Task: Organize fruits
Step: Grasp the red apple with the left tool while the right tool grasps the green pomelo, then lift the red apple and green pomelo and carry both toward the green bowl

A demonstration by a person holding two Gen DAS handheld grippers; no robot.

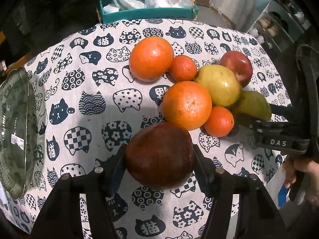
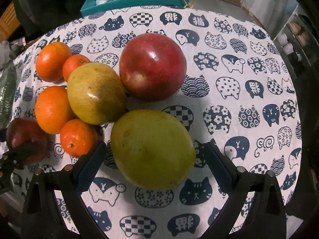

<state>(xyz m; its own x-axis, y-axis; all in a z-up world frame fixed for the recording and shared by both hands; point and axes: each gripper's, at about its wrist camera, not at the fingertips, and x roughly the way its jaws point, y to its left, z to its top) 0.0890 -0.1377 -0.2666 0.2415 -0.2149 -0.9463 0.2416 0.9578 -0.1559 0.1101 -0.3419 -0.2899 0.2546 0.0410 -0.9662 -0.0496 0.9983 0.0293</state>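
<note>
cat-print cloth (image 1: pixel 83 107); teal box (image 1: pixel 147 13) holds bags; glass bowl (image 1: pixel 14 131) left. my left gripper (image 1: pixel 159 157) clamps an apple (image 1: pixel 159 155), my right gripper (image 2: pixel 153 155) straddles a pear (image 2: pixel 152 149), open.

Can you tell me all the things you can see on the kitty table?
Apples: 2, red; one at the back of the pile, a darker one in the left tool.
Pears: 2, yellow-green; one mid-pile, one between the right tool's fingers.
Big oranges: 2, orange; one at the far left of the pile, one nearer.
Small oranges: 2, orange; one at the back, one in front.
Plate: 1, green glass, left edge.
Tablecloth: 1, white with navy cats, over the table.
Box: 1, teal, holding plastic bags, behind the table.
Left tool: black, shut on the dark apple.
Right tool: black, open around a pear.
</note>
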